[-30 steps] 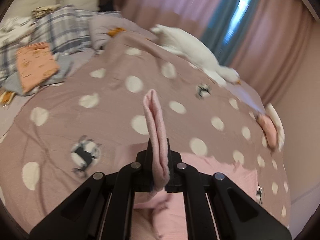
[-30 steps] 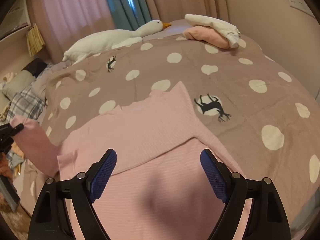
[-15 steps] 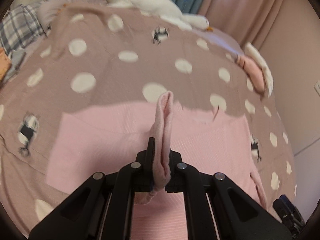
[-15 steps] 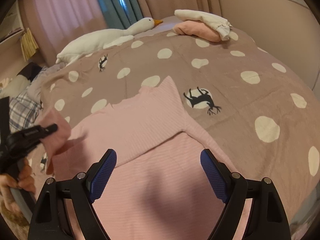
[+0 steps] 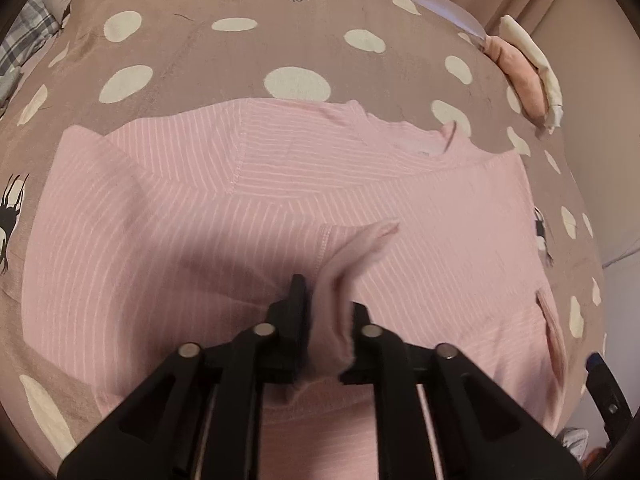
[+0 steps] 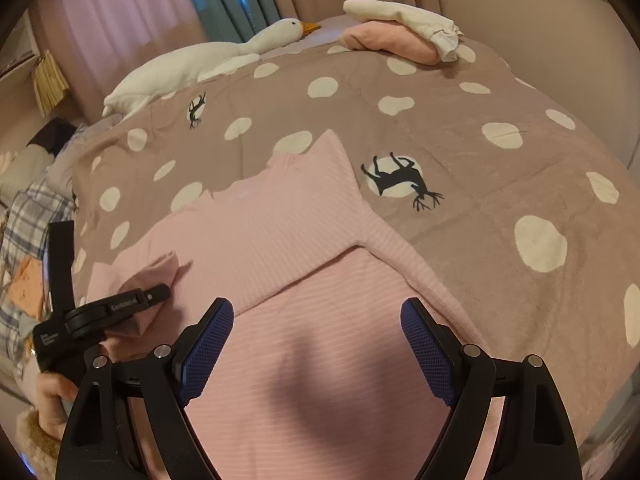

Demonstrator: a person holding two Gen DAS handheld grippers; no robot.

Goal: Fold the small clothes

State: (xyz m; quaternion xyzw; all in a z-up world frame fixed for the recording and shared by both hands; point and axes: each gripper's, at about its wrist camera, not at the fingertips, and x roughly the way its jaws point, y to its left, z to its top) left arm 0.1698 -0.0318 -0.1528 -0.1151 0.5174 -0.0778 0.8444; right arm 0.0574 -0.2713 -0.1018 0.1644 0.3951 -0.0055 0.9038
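A pink striped long-sleeved shirt (image 5: 280,184) lies spread flat on the spotted brown bedspread (image 5: 240,60). My left gripper (image 5: 326,304) hangs low over the shirt's chest, and the sleeve cuff (image 5: 352,256) has been brought across the body. Its jaws are opening; the cuff sags loosely between them and leans on the right finger. In the right wrist view the same gripper (image 6: 156,294) and sleeve (image 6: 156,270) show at the left. My right gripper (image 6: 318,320) stands open above the shirt's lower body (image 6: 320,360), with nothing between its blue pads.
A folded pink and white pile (image 6: 400,36) rests at the bed's far right corner. A white goose plush (image 6: 200,64) lies along the far edge. A plaid blanket (image 6: 28,216) and an orange folded cloth (image 6: 26,288) are off to the left. A hand (image 6: 52,396) grips the left tool.
My left gripper swung in from the bed's left side and sank over the shirt, carrying the sleeve across the body. Its jaws have parted and the cuff has slackened. The right gripper stayed put.
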